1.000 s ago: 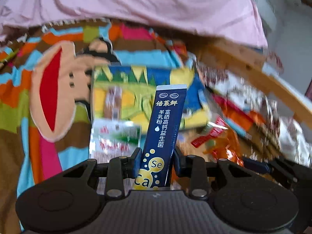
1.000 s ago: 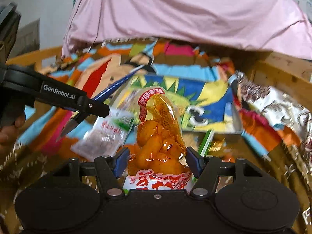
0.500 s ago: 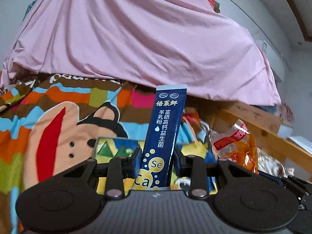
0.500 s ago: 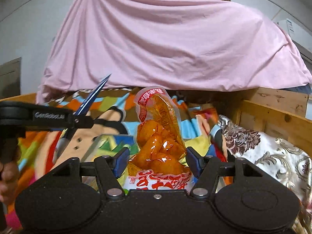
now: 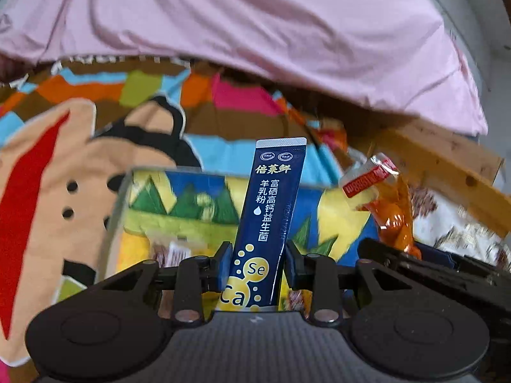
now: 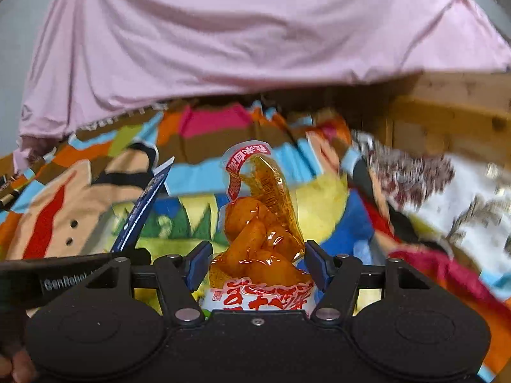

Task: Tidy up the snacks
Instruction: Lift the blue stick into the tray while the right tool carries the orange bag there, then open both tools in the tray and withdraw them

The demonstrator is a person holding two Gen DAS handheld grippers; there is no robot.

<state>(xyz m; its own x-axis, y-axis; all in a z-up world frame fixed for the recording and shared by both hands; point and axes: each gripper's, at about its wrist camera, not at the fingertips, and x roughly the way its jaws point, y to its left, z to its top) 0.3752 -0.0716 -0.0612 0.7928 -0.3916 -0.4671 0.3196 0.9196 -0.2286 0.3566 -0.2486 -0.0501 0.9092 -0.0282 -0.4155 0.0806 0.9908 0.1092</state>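
Two snacks are in hand, one per gripper. Confirm each grip.

— Left gripper (image 5: 257, 266): jaws nearly shut, pads pressed on the lower part of the dark blue stick sachet (image 5: 271, 220), which stands upright between them with its sealed top edge free. Right gripper (image 6: 257, 266): jaws about half open, closed on the orange snack pouch (image 6: 260, 223) near its base (the pouch is bulky, hence the wider setting).

Why grip both low down?

— Likely so that the free end leads into the container. Both items are held above the bedspread (image 5: 105, 146), close over the colourful printed tin (image 5: 182, 210), which appears to be the collection point. That is a judgement; no release is shown.

What does each view add?

— The left wrist view shows the sachet face-on, its print legible, and the pouch from the side at right, with small packets blurred inside the tin. The right wrist view shows the sachet (image 6: 143, 204) edge-on, the left gripper's body (image 6: 57, 279) at lower left, part of the person's hand (image 6: 17, 364) and the patterned cloth (image 6: 447, 185) at right. Both backgrounds are blurred.
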